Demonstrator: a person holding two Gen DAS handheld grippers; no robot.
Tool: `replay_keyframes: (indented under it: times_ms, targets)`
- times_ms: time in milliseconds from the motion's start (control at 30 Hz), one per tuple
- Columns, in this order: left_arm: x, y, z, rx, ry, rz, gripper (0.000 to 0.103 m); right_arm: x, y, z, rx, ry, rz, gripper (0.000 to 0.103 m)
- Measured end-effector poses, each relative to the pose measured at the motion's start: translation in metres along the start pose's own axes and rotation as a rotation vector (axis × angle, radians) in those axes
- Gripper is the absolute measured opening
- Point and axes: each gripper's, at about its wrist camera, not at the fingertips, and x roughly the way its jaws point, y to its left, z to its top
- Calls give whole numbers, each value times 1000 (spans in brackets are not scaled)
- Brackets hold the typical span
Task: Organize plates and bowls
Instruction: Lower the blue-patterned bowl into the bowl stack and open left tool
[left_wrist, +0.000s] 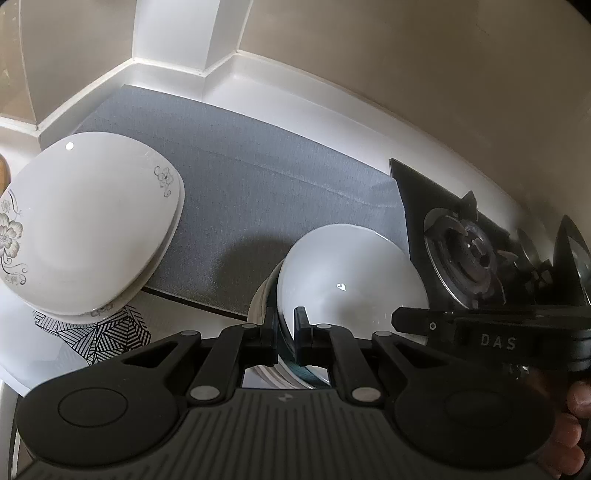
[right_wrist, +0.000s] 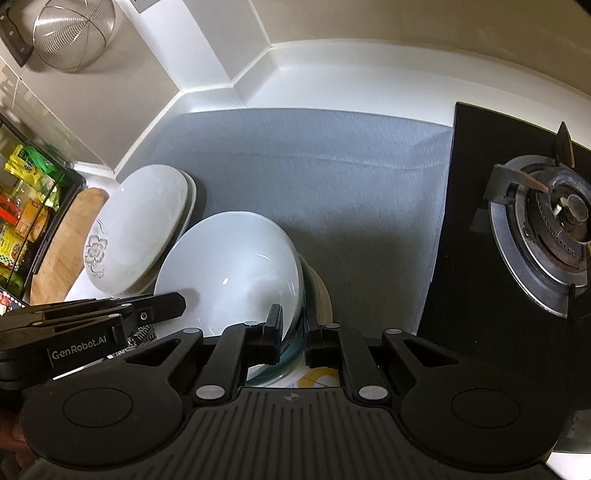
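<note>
A plain white bowl (left_wrist: 347, 273) (right_wrist: 229, 266) tops a stack of bowls (left_wrist: 258, 314) at the near edge of the grey mat (left_wrist: 258, 206). My left gripper (left_wrist: 285, 332) is shut on the bowl's near rim at its left side. At the right side, my right gripper (right_wrist: 294, 330) is shut on the same rim, one finger inside the bowl and one outside. Each gripper shows in the other's view: the right gripper (left_wrist: 400, 319) and the left gripper (right_wrist: 179, 304). Square white plates with a grey flower print (left_wrist: 92, 236) (right_wrist: 136, 236) are stacked to the left, over a plate with black line patterns (left_wrist: 107, 332).
A black gas hob with a burner (left_wrist: 469, 258) (right_wrist: 554, 221) borders the mat on the right. White walls and a corner post (left_wrist: 177, 37) close the back. Left of the plates lie a wooden board (right_wrist: 62, 251) and a rack of packets (right_wrist: 26, 192); a wire strainer (right_wrist: 74, 29) hangs above.
</note>
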Motion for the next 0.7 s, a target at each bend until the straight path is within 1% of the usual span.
replay_keyframes:
  times_ms: [333, 700]
  targets:
    - [1, -1, -3, -6, 1, 7, 8, 4, 0, -3, -7, 19, -14, 12]
    - [3, -6, -6, -13, -4, 21, 9, 11, 9, 3, -43, 52, -76, 12]
